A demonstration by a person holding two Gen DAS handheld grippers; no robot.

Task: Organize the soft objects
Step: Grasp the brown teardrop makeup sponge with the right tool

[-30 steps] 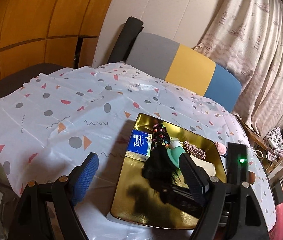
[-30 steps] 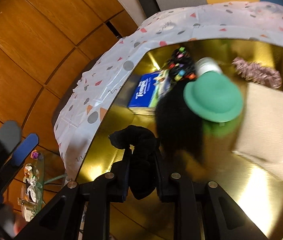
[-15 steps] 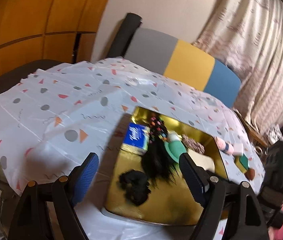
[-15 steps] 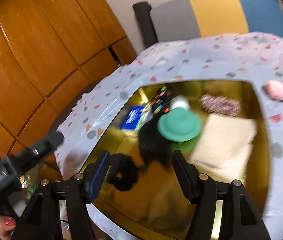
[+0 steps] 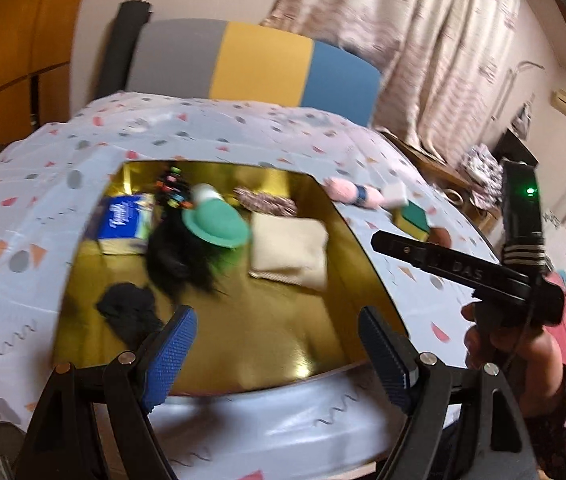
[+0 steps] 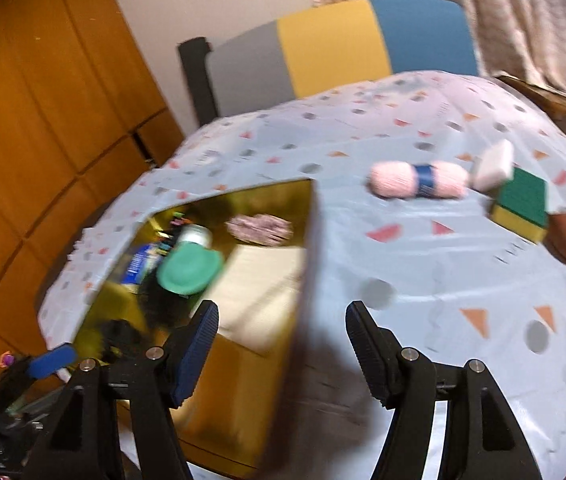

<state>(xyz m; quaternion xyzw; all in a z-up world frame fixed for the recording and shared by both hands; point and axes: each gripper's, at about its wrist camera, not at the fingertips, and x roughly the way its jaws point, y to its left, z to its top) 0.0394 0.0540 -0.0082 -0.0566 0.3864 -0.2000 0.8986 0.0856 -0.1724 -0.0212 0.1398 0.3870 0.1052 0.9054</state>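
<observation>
Right wrist view, pink yarn skein (image 6: 419,179) (blue band) on tablecloth (image 6: 423,264), right gripper (image 6: 281,346) spread, empty.

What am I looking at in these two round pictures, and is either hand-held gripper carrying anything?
No robot: a person holds a two-finger tool in each hand, each with a fisheye camera looking along its fingers. The left hand-held gripper and the right hand-held gripper are both open and empty. Below lies a gold tray on a patterned tablecloth. In it: a beige cloth, a green hat, a tissue pack, a black scrunchie. Outside it: pink yarn, a sponge.
</observation>
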